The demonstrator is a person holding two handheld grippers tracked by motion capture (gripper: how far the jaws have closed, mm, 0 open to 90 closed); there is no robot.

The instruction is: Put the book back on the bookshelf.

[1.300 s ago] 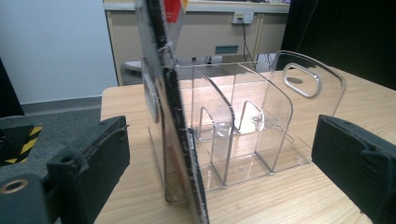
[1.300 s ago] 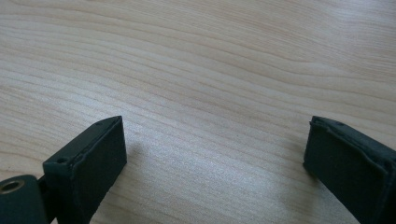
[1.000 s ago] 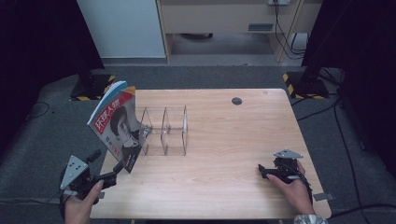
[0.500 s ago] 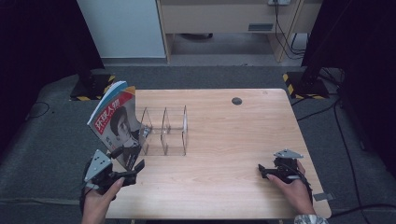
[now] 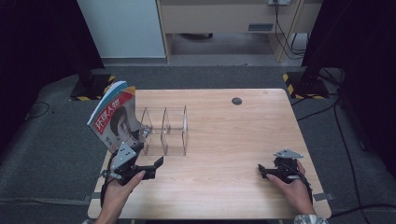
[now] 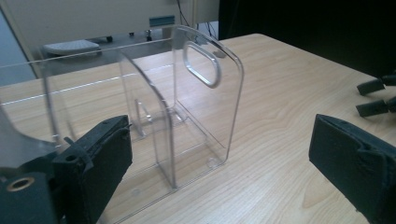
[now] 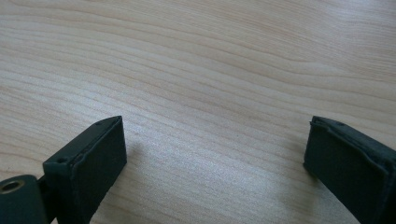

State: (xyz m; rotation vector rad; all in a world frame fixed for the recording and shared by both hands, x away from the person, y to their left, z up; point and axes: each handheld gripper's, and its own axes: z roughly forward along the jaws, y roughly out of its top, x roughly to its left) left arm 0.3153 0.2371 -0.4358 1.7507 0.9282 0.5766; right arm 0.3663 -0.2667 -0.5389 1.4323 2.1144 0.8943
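A clear acrylic rack with several upright dividers stands left of the table's middle. A magazine with a face on its cover leans tilted at the rack's left end. My left gripper is open just in front of the rack's near edge, with nothing between its jaws. In the left gripper view the rack stands close ahead of the left gripper. My right gripper rests open near the table's front right. In the right gripper view the right gripper has bare wood between its jaws.
The wooden table has a small black round hole cover near its far edge. Grey carpet and cables surround the table. The right gripper's fingertips show far off at the right of the left gripper view.
My left gripper has come in from beyond the table's left front edge, moving right and forward to the front of the rack. The right gripper has stayed put.
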